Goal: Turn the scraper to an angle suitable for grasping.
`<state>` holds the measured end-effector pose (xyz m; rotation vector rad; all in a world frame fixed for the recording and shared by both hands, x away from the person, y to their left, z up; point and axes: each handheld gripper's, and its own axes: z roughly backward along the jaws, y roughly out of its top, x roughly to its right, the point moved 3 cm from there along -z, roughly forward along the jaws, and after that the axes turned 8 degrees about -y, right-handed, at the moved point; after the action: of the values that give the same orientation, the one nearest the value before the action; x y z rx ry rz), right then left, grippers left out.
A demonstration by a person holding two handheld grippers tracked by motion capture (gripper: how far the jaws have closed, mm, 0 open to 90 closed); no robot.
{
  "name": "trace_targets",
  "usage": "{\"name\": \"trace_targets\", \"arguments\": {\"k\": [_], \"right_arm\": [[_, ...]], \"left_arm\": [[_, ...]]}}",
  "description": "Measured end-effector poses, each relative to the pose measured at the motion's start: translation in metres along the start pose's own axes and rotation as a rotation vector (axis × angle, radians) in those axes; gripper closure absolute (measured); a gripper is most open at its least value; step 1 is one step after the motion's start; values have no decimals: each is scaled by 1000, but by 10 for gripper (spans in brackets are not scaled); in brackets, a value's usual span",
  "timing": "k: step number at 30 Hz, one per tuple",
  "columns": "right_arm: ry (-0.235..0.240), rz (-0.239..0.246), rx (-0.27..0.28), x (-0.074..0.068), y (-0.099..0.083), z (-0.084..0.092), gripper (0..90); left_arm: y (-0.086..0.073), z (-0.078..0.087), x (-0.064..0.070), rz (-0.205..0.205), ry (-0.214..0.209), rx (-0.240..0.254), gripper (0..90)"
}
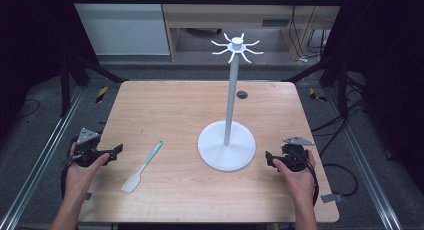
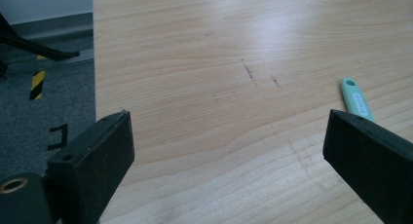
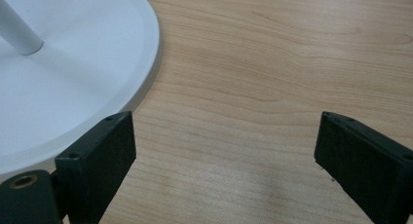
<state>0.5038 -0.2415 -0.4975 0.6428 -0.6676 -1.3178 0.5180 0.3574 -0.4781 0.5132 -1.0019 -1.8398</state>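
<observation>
The wooden table (image 1: pixel 175 105) is offering wide bare room across its far half and along its near edge. The white stand (image 1: pixel 227 140) is occupying the right-centre: its round base (image 3: pixel 73 78) is lying just beside the right gripper (image 1: pixel 270 159), blocking a straight pass toward the centre, while its upright pole (image 1: pixel 231 97) is rising well above the surface with hooks (image 1: pixel 236 47) spreading at the top. The spatula (image 1: pixel 143 167) is lying diagonally between the left gripper (image 1: pixel 118 151) and the base. The wood under both grippers' wide-standing jaws is lying bare. A small dark round mark (image 1: pixel 242 94), possibly a hole, is sitting behind the pole.
</observation>
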Motion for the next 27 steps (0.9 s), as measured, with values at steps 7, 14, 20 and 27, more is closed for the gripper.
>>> {"name": "trace_targets", "arguments": {"k": [7, 14, 20, 27], "right_arm": [[2, -17, 11, 2, 1, 2, 95], [3, -28, 7, 5, 0, 2, 104], [6, -36, 15, 5, 1, 4, 110], [13, -36, 14, 4, 2, 3, 112]], "left_arm": [[10, -2, 28, -73, -49, -37, 291], [22, -14, 48, -110, -126, -112, 658], [22, -35, 58, -112, -168, -207, 896], [26, -61, 68, -121, -165, -290, 900]]}}
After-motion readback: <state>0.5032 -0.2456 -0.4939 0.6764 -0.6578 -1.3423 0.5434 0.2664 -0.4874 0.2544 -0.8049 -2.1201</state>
